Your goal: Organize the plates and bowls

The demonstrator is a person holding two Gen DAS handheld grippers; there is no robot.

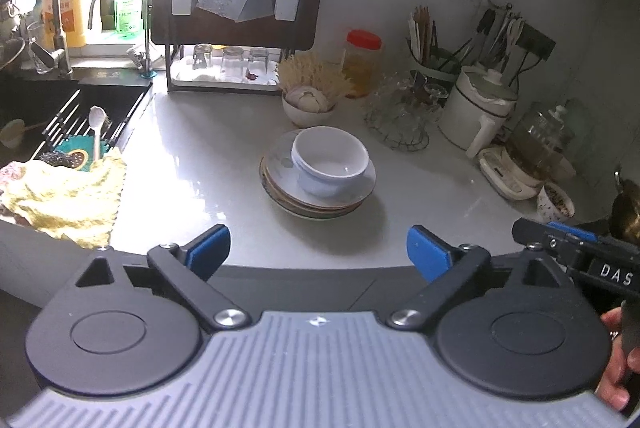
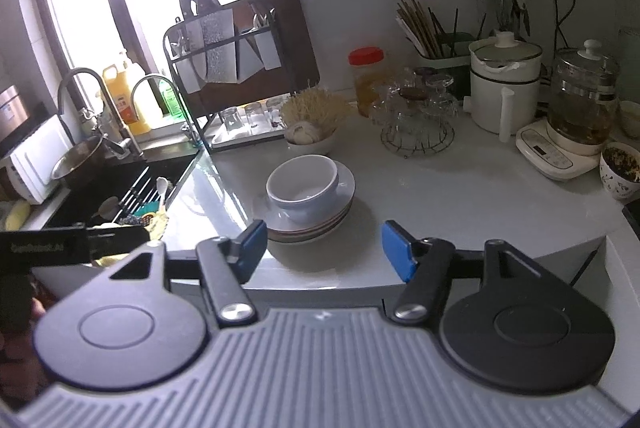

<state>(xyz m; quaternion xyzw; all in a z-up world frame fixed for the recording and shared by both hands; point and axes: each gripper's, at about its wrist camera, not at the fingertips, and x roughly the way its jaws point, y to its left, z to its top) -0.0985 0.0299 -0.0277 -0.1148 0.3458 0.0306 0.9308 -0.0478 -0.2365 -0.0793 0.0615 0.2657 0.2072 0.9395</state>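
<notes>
Left wrist view: left gripper [image 1: 318, 252] hangs short of the counter's near edge, blue pads spread wide, nothing between them. Ahead on the pale glossy countertop [image 1: 208, 155] sits a stack of shallow round ceramic plates [image 1: 280, 187] with brown-striped rims, and a white ceramic bowl [image 1: 330, 161] rests upright on the top plate, off-centre toward the right. A smaller white bowl holding garlic [image 1: 308, 105] stands behind the stack, apart from it. A yellow crocheted cloth [image 1: 64, 191] lies by the dark sink [image 1: 36, 107] at left. The right gripper's body shows at the right edge, a hand gripping it.

Right wrist view: right gripper [image 2: 322, 250] is likewise released – pads wide apart, empty – and held just before the counter edge, with the plate stack near its left pad.

Judgement: bowl-on-plates fits either a gathered, finished pile or mixed crockery awaiting sorting; the frames do not settle which. Any grasp on the bowl would call for closing on its rim – smooth glaze, so slip is a risk.
</notes>
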